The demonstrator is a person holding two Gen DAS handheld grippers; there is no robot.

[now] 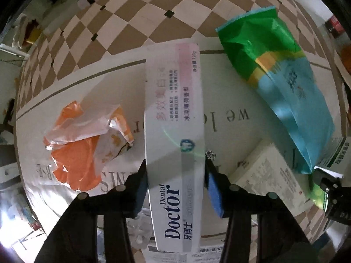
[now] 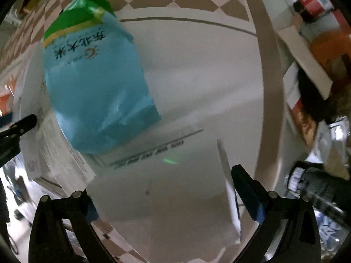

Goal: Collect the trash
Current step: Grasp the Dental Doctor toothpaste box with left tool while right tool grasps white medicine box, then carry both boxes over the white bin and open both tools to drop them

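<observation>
Left wrist view: left gripper [image 1: 175, 175] points down at a round white table [image 1: 230, 92]. A white toothpaste box [image 1: 174, 135] runs lengthwise between the fingers, its "Doctor" end nearest the camera. Both blue pads [image 1: 214, 188] sit right against the box's long sides, so the fingers are pinching the box. Left of it, apart, lies a crumpled orange-and-clear plastic wrapper [image 1: 87, 142]. To the right lies a blue-and-green bag [image 1: 285, 92], its low end resting on a white carton [image 1: 269, 175]. The right gripper's black tip [image 1: 329, 188] shows at the right edge, next to the bag's corner.

Right wrist view, motion-blurred: right gripper [image 2: 162, 197] is also above the table, fingers spread wide. A flat white sheet or box face with printed lines [image 2: 166, 186] fills the gap between them. Its upturned right edge is just beside the right pad [image 2: 248, 192]; the left pad is mostly hidden, so contact there is unclear. The blue-and-green bag [image 2: 94, 83] lies ahead and to the left, outside the fingers. The left gripper's tip [image 2: 22, 122] pokes in at the left edge.
</observation>
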